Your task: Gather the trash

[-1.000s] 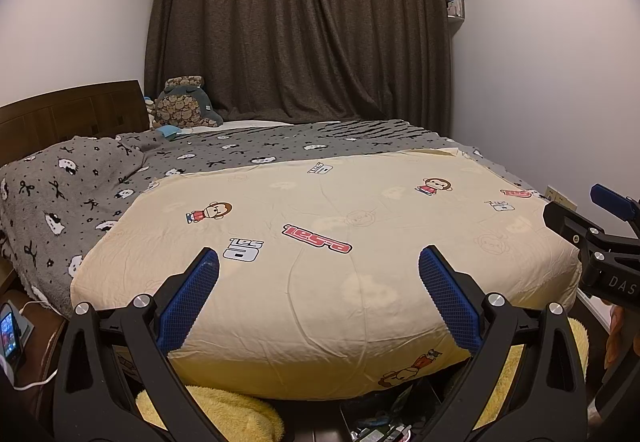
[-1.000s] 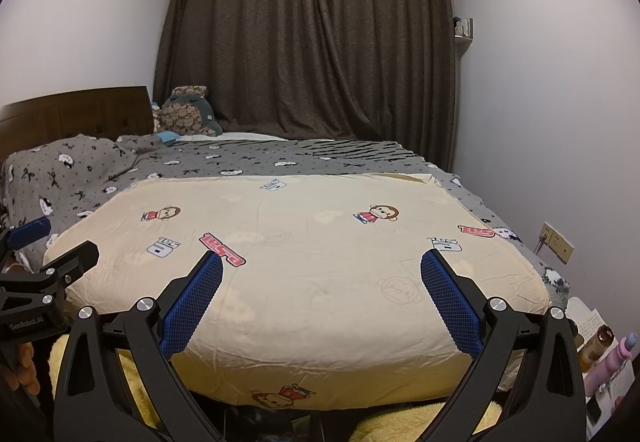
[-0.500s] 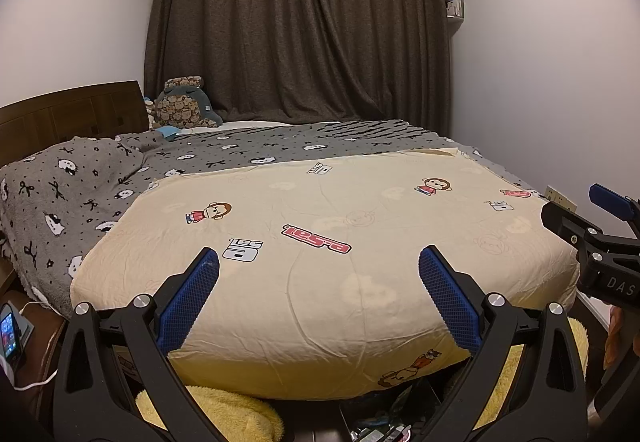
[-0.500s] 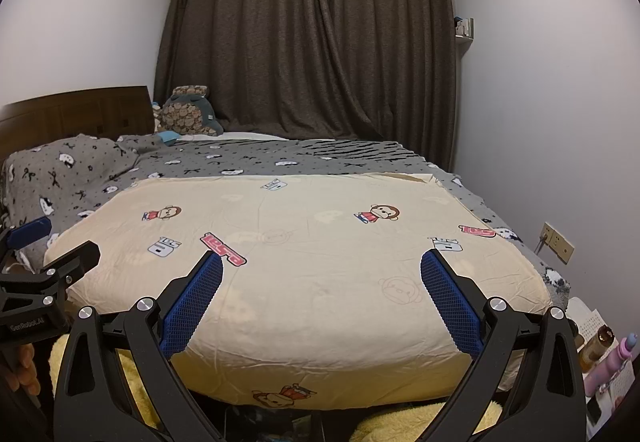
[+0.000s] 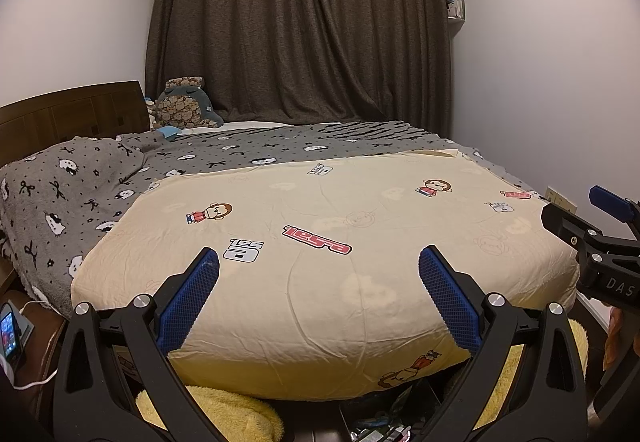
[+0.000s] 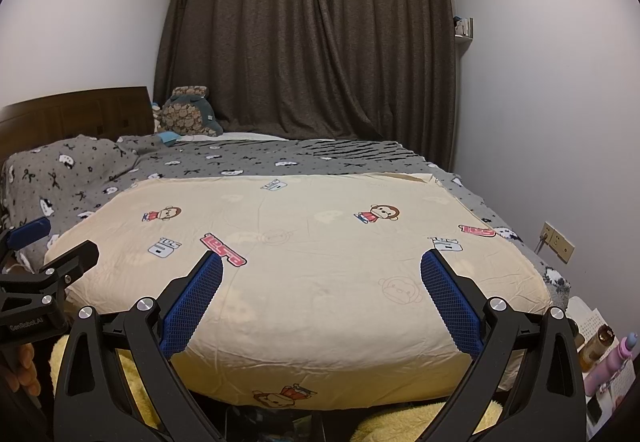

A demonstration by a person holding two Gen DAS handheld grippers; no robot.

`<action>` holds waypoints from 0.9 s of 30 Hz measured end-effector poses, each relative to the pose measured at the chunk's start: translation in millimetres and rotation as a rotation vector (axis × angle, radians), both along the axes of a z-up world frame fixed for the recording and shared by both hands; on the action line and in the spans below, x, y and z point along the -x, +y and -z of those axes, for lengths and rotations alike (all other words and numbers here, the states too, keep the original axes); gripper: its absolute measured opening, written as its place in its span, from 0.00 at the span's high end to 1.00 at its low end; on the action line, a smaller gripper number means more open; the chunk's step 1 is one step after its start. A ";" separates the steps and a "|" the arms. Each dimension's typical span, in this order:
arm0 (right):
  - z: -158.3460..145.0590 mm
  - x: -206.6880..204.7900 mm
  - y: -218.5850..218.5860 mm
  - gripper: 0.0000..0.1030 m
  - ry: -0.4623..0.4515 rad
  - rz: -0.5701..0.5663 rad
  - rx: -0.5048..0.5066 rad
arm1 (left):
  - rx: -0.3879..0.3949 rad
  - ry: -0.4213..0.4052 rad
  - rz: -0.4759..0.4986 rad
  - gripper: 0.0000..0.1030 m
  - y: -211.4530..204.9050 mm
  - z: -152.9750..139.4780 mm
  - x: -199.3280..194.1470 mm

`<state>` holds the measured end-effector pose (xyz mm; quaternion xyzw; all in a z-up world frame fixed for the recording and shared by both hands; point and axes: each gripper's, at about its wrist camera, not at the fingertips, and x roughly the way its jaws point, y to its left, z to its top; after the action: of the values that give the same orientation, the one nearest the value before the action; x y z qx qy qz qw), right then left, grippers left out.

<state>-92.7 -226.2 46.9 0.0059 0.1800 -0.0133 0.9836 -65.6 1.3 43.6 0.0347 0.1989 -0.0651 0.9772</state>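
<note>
My left gripper is open, its blue-padded fingers spread wide above the foot of a bed. My right gripper is open too and holds nothing. Each shows at the edge of the other's view: the right gripper on the right of the left wrist view, the left gripper on the left of the right wrist view. A cream quilt with cartoon monkeys covers the near half of the bed. Small mixed clutter lies on the floor under the bed's foot. I see no trash on the quilt.
A grey patterned blanket and a plush toy lie towards the wooden headboard. Dark curtains hang behind. Yellow fluffy fabric lies below the bed's foot. A phone sits at the lower left, bottles at the lower right.
</note>
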 end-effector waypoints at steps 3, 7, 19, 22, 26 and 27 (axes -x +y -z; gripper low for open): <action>0.0 0.1 0.1 0.03 0.000 0.001 -0.001 | 0.000 0.000 0.001 0.08 0.2 0.2 0.1; -0.1 0.0 -0.2 0.03 0.000 0.001 -0.001 | 0.001 0.001 -0.002 0.08 -0.2 -0.8 -0.1; 0.0 -0.2 -0.7 0.03 0.000 0.000 -0.001 | 0.005 -0.005 -0.018 0.08 -3.7 -3.5 0.5; -0.1 -0.2 -0.6 0.03 0.000 0.000 -0.001 | 0.005 -0.005 -0.022 0.08 -4.5 -3.8 -0.4; 0.0 -0.2 -0.8 0.03 0.001 0.001 -0.001 | 0.002 -0.010 -0.044 0.08 -4.9 -3.6 -0.3; -0.1 -0.4 -1.0 0.03 0.000 0.001 -0.001 | 0.004 -0.011 -0.048 0.08 -4.8 -3.8 -0.2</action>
<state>-92.3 -227.2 47.0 0.0063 0.1801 -0.0135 0.9835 -65.3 -3.5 47.4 0.0285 0.1942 -0.0420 0.9797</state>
